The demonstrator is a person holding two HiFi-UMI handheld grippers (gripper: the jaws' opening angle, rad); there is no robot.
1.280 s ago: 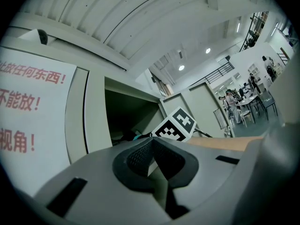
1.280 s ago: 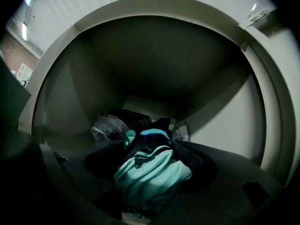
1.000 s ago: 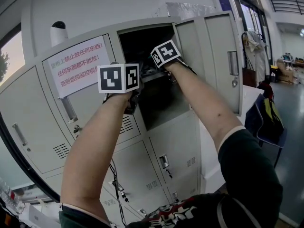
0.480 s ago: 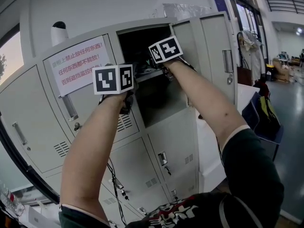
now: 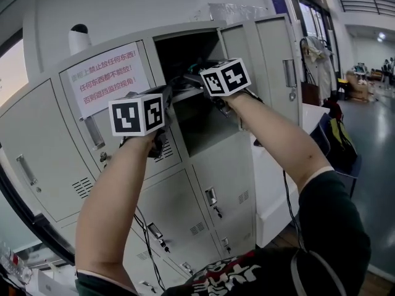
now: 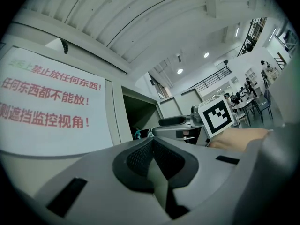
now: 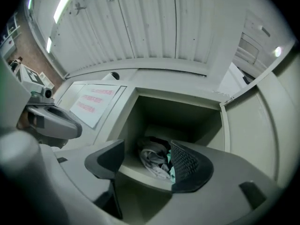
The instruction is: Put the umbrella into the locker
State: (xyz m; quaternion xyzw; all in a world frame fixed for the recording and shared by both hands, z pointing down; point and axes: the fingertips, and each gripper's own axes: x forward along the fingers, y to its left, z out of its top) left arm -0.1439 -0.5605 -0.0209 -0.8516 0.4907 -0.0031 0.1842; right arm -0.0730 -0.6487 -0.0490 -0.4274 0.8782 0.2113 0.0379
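The folded umbrella (image 7: 154,159), grey-white with a teal bit, lies on the shelf (image 7: 140,175) inside the open locker (image 5: 207,125). My right gripper (image 7: 147,162) is open just in front of the opening, with nothing between its pads; the umbrella shows beyond the gap. The right gripper's marker cube (image 5: 225,77) sits level with the shelf. My left gripper (image 6: 152,144) is shut on nothing, held lower left of the opening in front of the neighbouring door, its marker cube (image 5: 137,114) facing me.
The locker's door (image 5: 237,48) stands swung open to the right. A white notice with red characters (image 5: 108,79) is stuck on the neighbouring door. A small camera (image 5: 79,39) sits on top. Cables (image 5: 148,227) hang by the lower lockers; a chair with a bag (image 5: 339,147) stands at right.
Both grippers have drawn back from the locker and lower. The right gripper has come out of the opening, while the umbrella stays on the shelf.
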